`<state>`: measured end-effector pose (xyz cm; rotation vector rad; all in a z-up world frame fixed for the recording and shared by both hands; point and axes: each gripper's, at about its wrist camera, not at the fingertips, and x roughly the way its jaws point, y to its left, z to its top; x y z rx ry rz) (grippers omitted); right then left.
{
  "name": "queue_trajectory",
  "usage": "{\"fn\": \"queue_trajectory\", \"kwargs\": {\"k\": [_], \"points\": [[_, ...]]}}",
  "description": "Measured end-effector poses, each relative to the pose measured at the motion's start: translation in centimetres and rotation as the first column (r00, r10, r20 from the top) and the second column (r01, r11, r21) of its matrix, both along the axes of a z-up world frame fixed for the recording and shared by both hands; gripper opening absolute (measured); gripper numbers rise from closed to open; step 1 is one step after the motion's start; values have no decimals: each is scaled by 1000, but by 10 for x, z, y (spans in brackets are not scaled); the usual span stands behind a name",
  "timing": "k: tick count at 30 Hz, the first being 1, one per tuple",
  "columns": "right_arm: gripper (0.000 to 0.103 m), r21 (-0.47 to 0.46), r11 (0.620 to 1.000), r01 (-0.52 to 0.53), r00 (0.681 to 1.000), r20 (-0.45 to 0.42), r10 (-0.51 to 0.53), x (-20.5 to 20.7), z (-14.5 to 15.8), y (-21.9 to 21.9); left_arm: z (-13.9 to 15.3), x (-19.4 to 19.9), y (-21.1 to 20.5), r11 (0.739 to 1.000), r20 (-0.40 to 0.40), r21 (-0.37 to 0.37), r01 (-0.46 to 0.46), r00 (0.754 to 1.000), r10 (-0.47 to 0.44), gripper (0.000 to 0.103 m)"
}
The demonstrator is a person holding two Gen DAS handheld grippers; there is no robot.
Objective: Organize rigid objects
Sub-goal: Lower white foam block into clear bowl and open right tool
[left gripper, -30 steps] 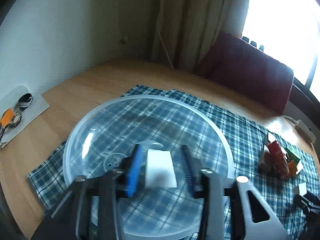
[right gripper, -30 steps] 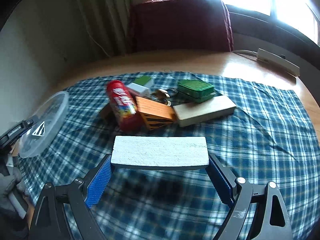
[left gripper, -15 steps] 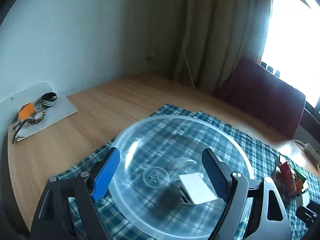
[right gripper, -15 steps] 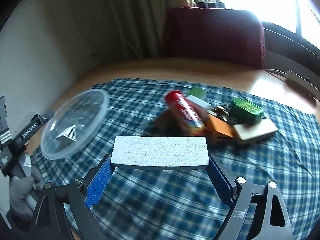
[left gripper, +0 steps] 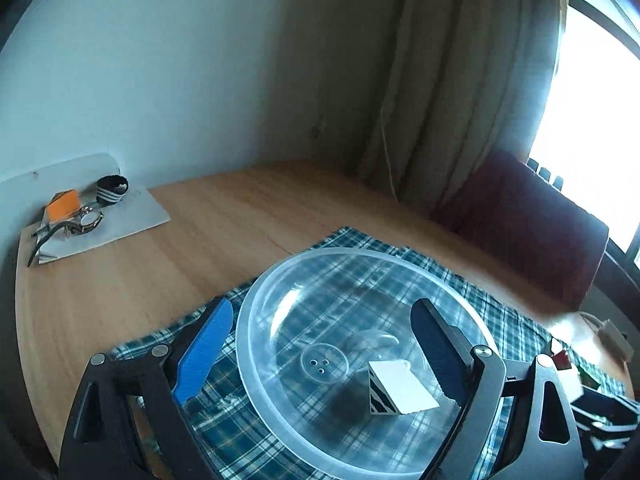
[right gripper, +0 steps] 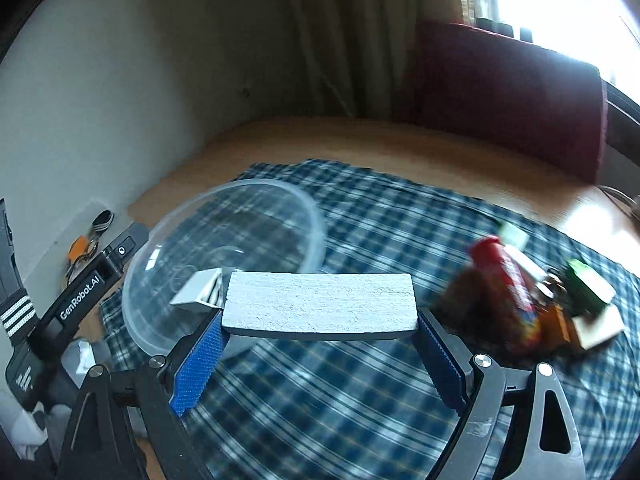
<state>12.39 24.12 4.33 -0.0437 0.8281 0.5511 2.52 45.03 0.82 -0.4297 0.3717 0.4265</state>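
A clear plastic bowl (left gripper: pixel 280 292) sits on the blue plaid cloth (left gripper: pixel 504 320), with a small white box with black stripes (left gripper: pixel 400 388) lying inside it. My left gripper (left gripper: pixel 320 356) hangs open above the bowl, its fingers wide apart and holding nothing. My right gripper (right gripper: pixel 318 344) is shut on a long white block (right gripper: pixel 320 306), held flat between the blue pads. In the right wrist view the bowl (right gripper: pixel 256 216) lies just beyond and left of the block, with the white box (right gripper: pixel 198 290) showing in it. A pile of objects (right gripper: pixel 532 296) lies to the right, with a red can (right gripper: pixel 508 288).
A white board (left gripper: pixel 120 220) by the wall carries a watch, an orange item and a striped band. A dark red chair (left gripper: pixel 520 224) stands past the table's far edge, curtains behind. The left gripper's body (right gripper: pixel 72 300) shows at the left of the right wrist view.
My left gripper opened, let the white box drop into the bowl, and drew back upward. My right gripper swung left toward the bowl with the white block held.
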Motion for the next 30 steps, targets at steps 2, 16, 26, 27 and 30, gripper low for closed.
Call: {"fn": "queue_trajectory", "kwargs": {"k": [2, 16, 26, 27, 30], "points": [[93, 0, 1000, -22, 1000, -7, 22, 0, -1, 12, 0, -2, 3, 1000, 5, -13, -11, 1000, 11, 93], [93, -14, 995, -103, 995, -1, 103, 7, -5, 49, -2, -7, 12, 997, 29, -39, -61, 998, 62, 99], [96, -27, 986, -167, 986, -5, 167, 5, -12, 60, -5, -7, 13, 997, 26, -55, -57, 998, 59, 101], [96, -25, 987, -158, 987, -4, 158, 6, -12, 57, -5, -7, 13, 997, 25, -56, -56, 998, 58, 101], [96, -17, 992, -122, 993, -1, 122, 7, -12, 45, -6, -6, 12, 997, 22, -56, -53, 998, 54, 101]]}}
